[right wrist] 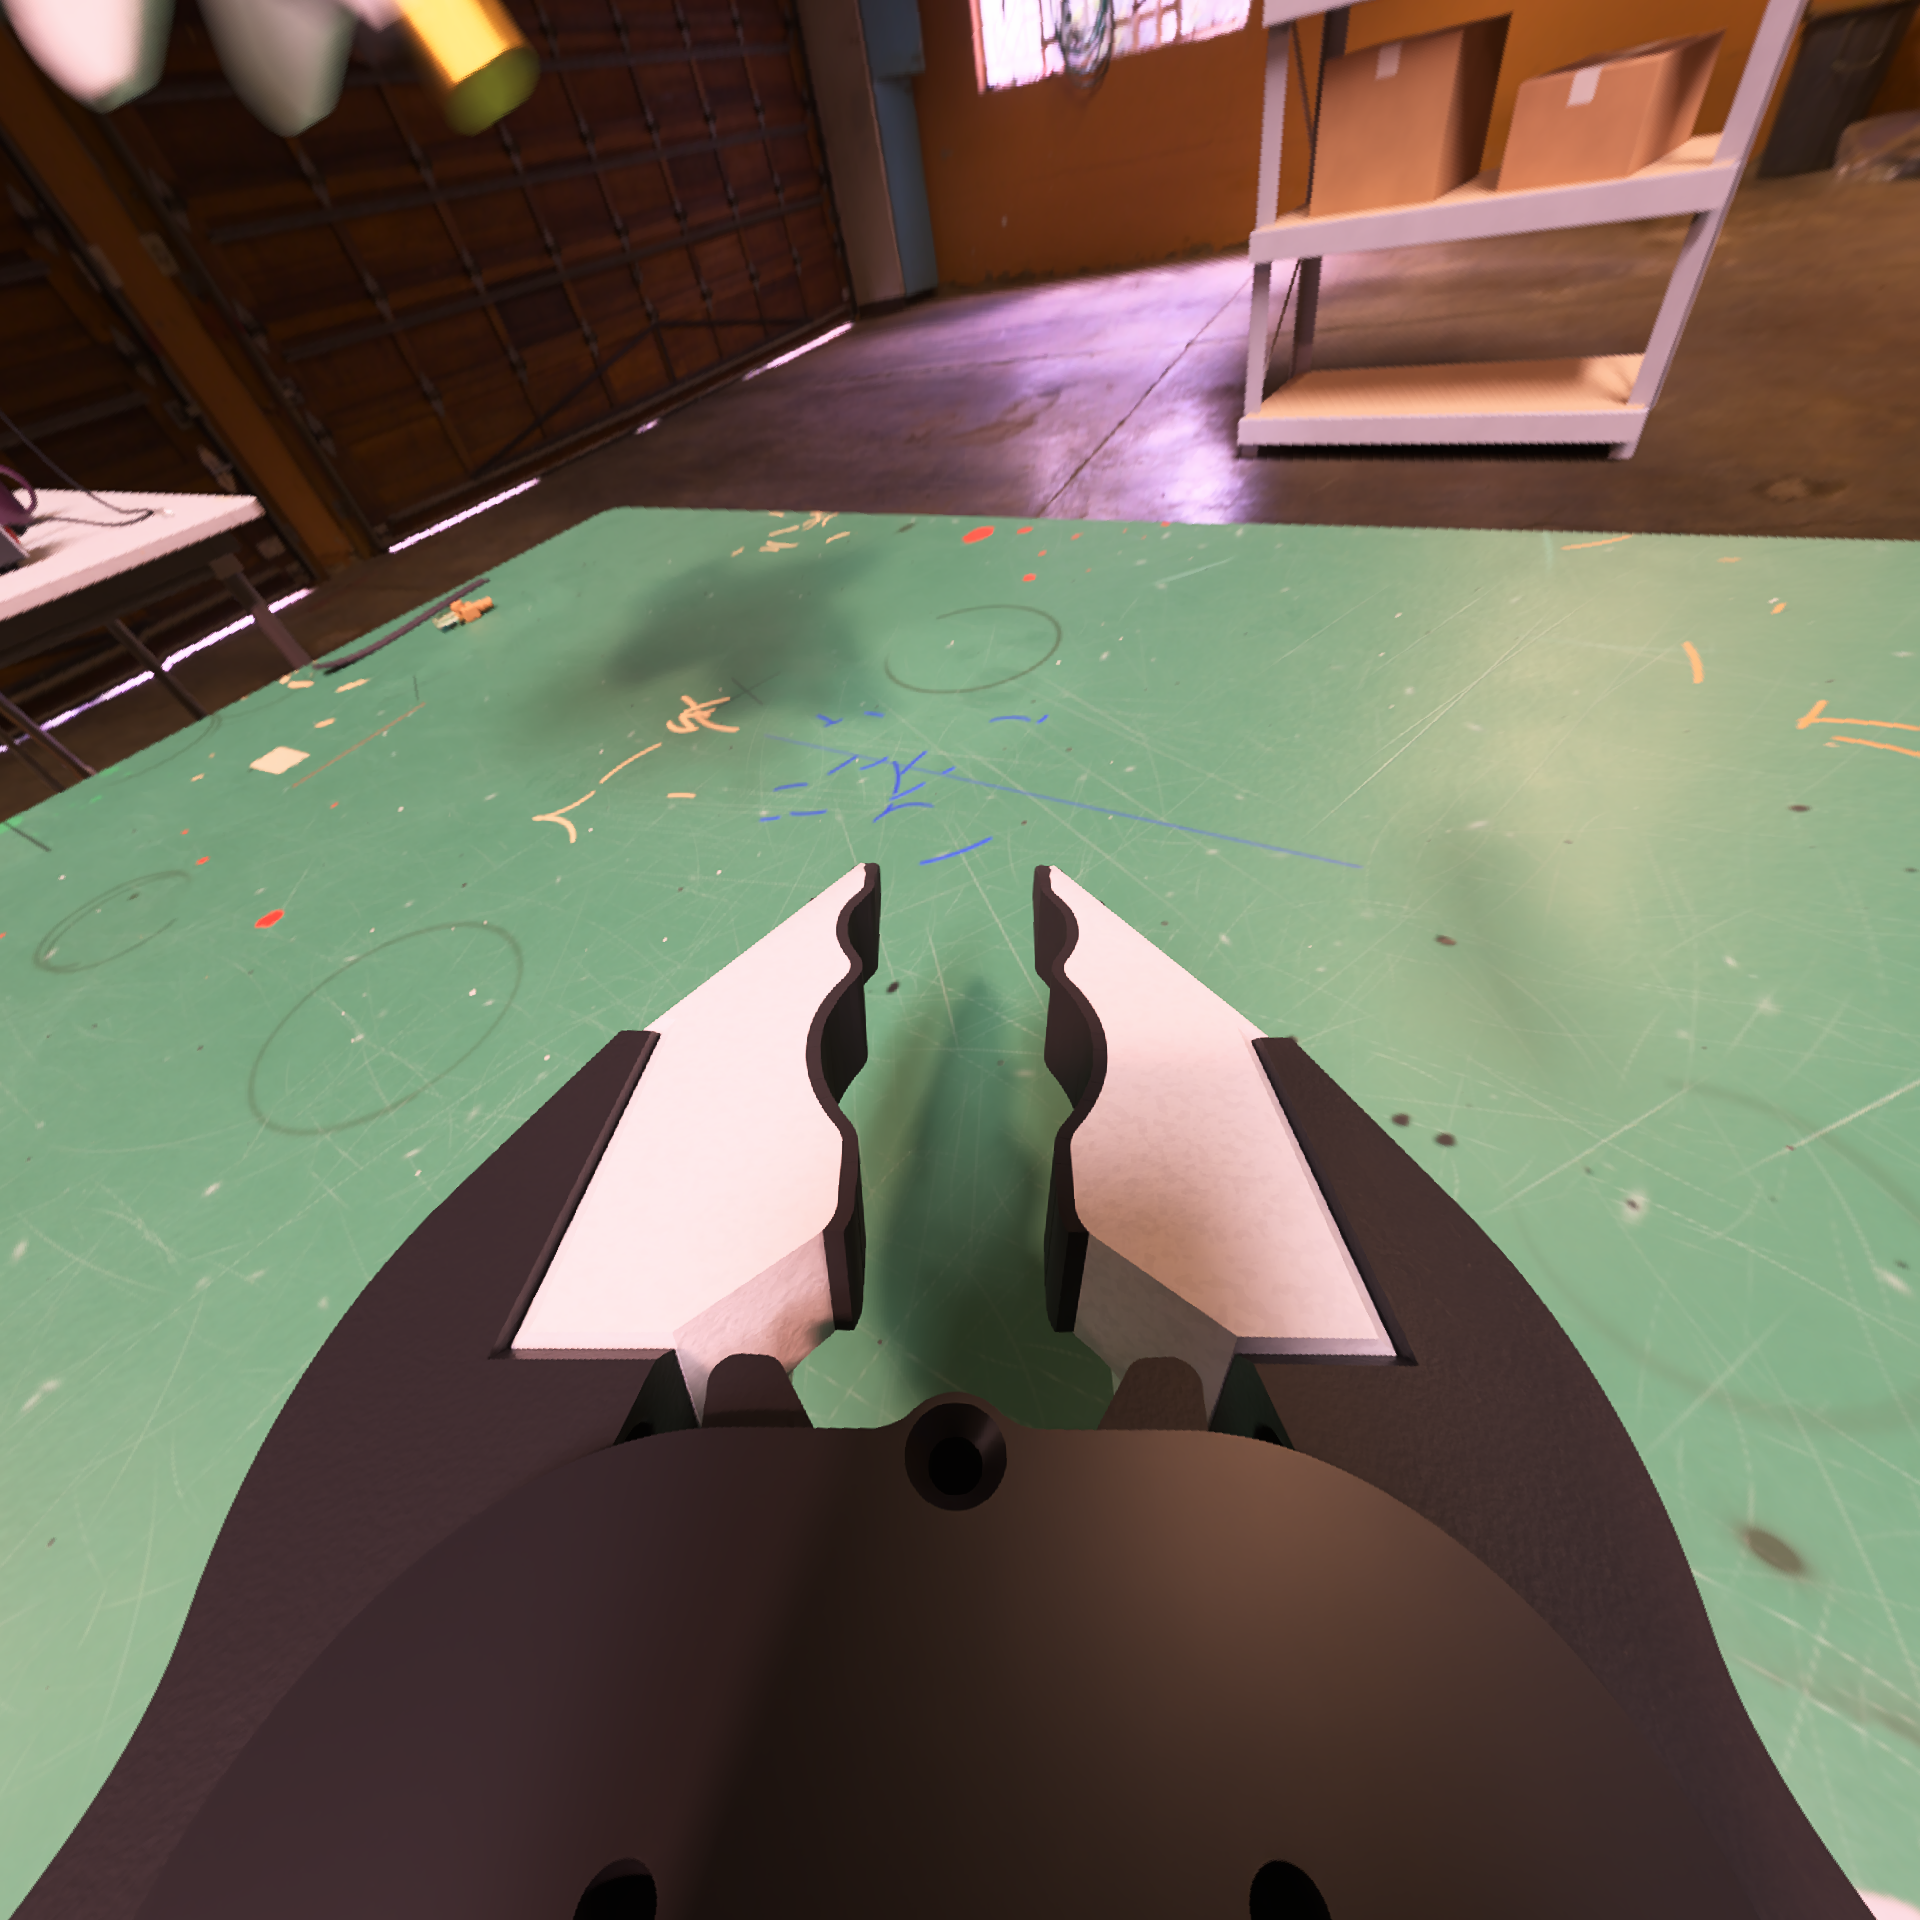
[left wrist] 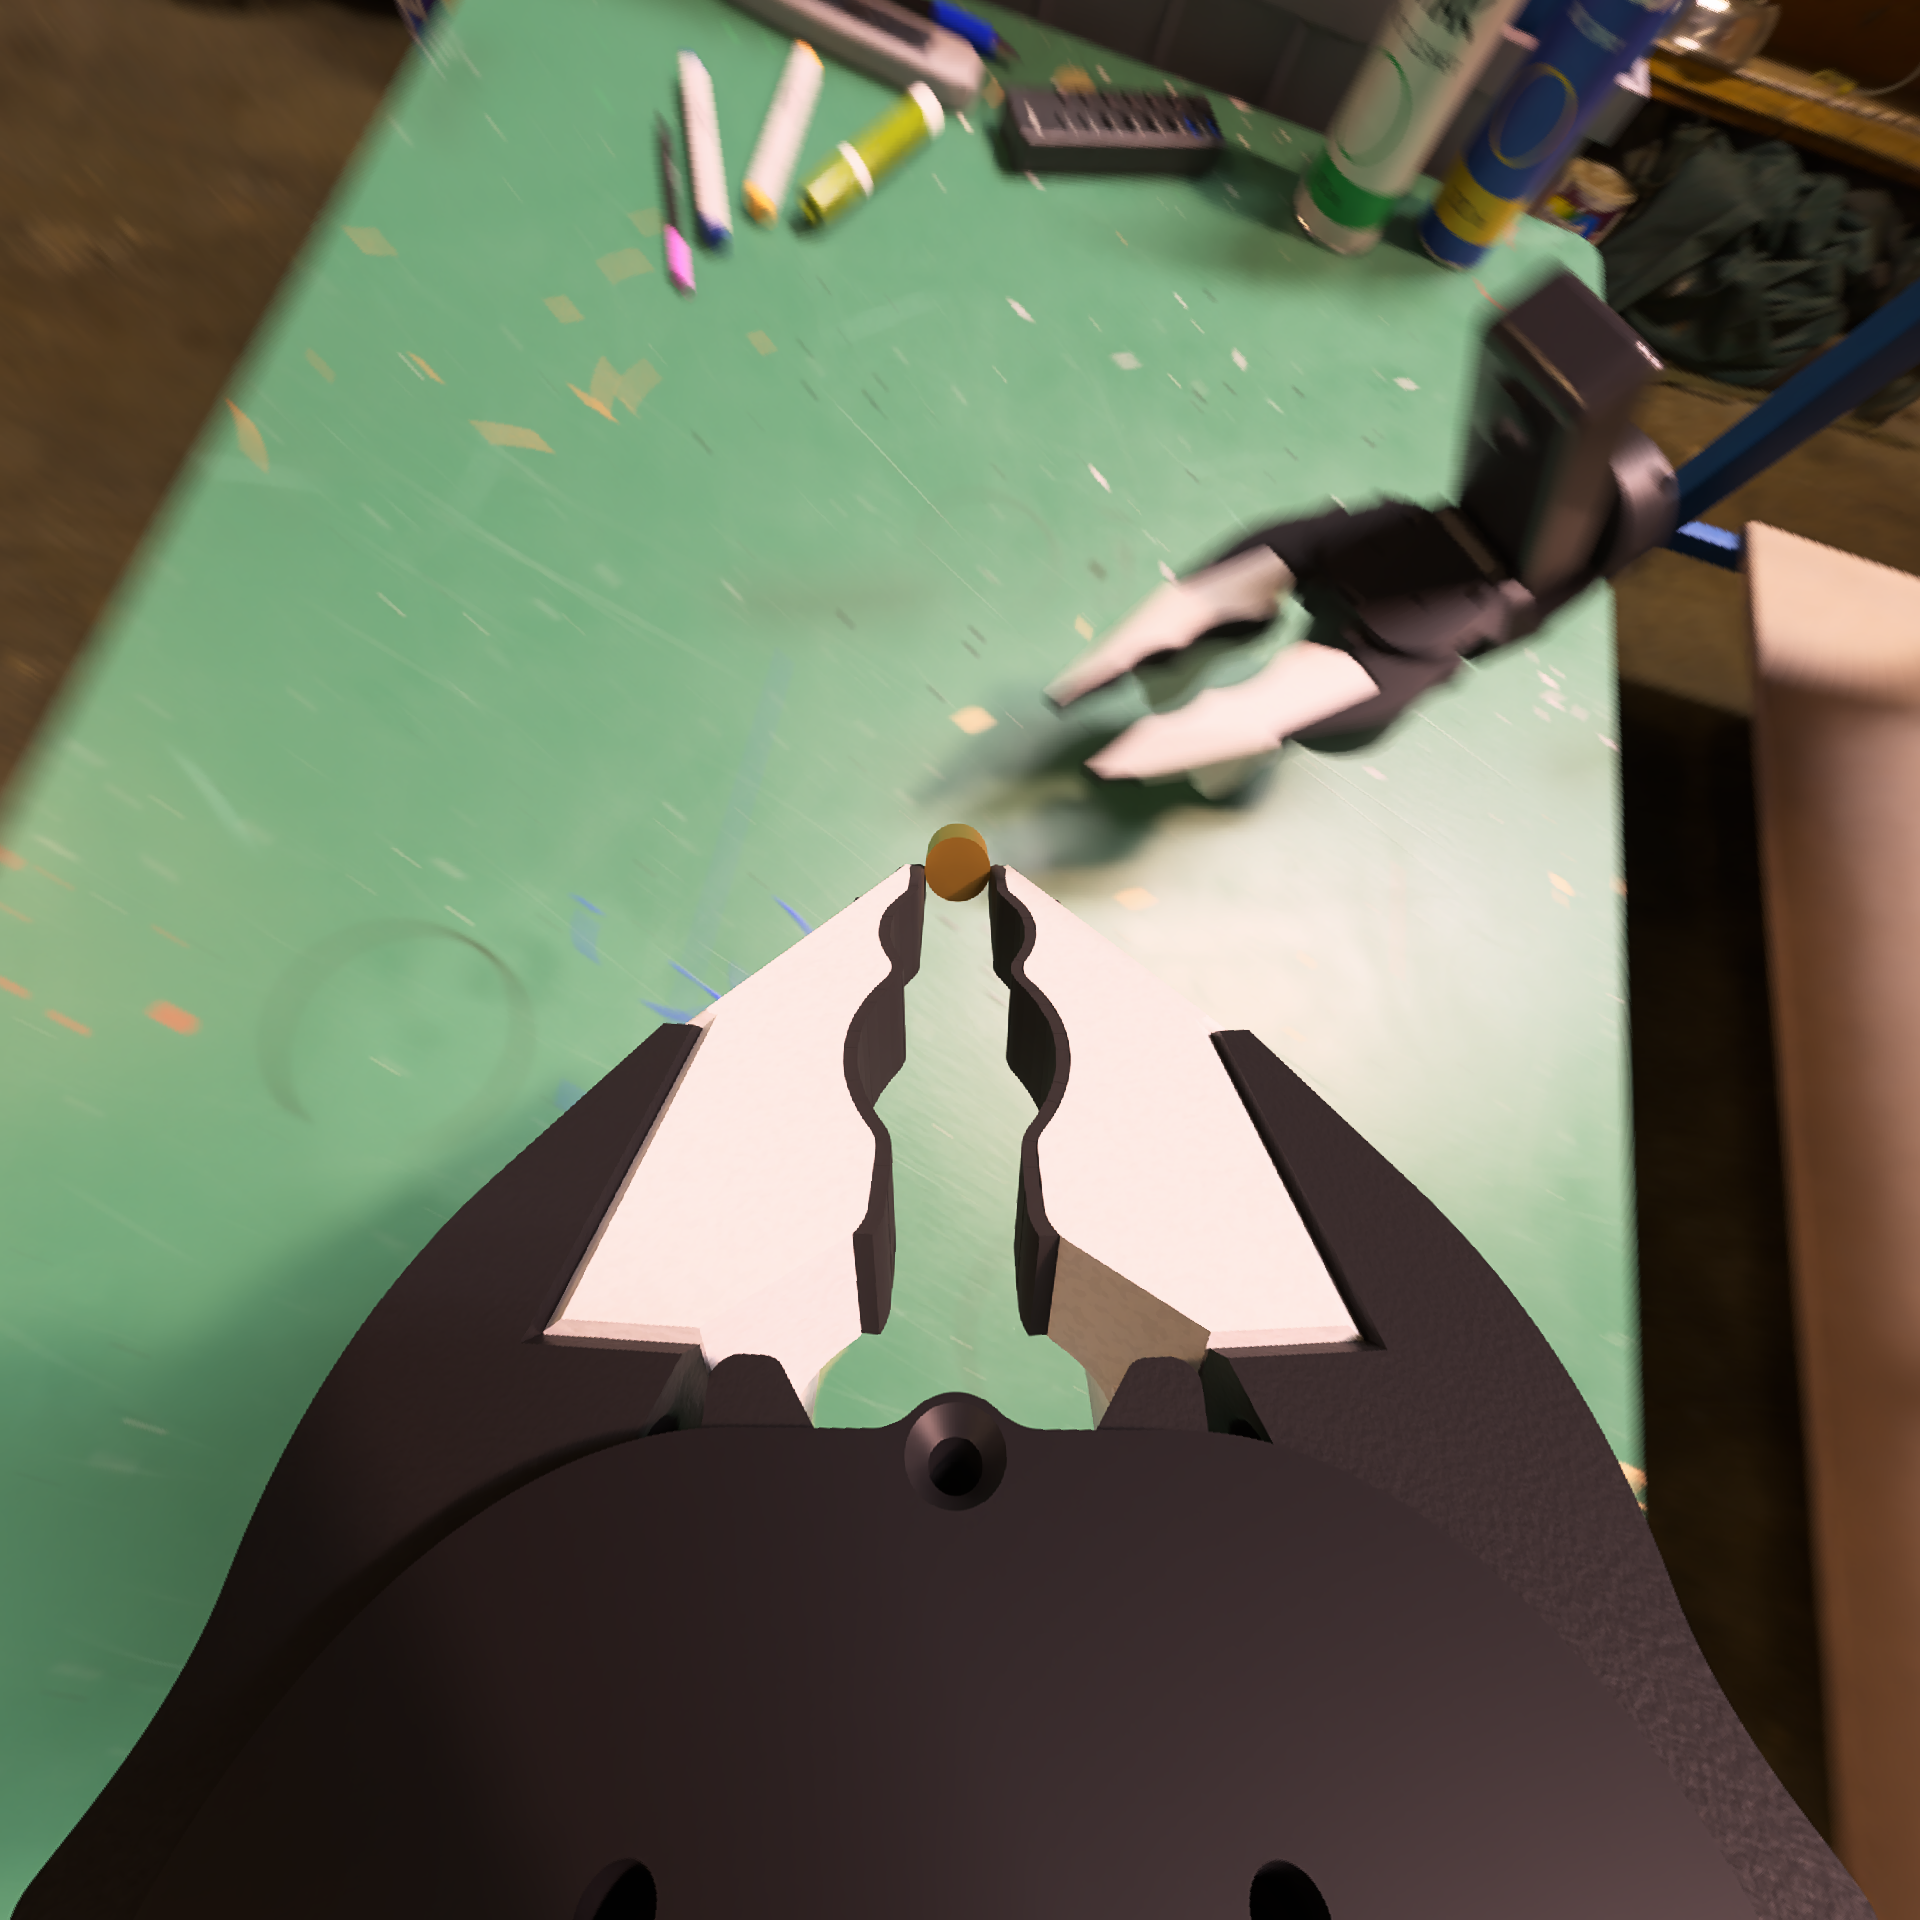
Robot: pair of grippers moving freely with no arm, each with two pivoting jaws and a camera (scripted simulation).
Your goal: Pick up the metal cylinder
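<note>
The metal cylinder [left wrist: 956,864] is small and brass-coloured. My left gripper [left wrist: 956,875] is shut on it at the fingertips and holds it above the green mat [left wrist: 520,727]. In the right wrist view the cylinder [right wrist: 468,52] shows at the top left, high above the mat [right wrist: 1351,935], beside the left gripper's white fingers [right wrist: 281,62]. My right gripper [right wrist: 956,878] is open and empty, low over the mat. It also shows in the left wrist view [left wrist: 1081,732], to the right of the cylinder and beyond it, apart from it.
Several pens and markers [left wrist: 717,156], a black case [left wrist: 1112,130] and two tubes [left wrist: 1382,114] lie at the mat's far end. A cardboard box [left wrist: 1829,1039] stands off the mat's right edge. A shelf with boxes [right wrist: 1455,208] and a white table [right wrist: 104,540] stand beyond the mat.
</note>
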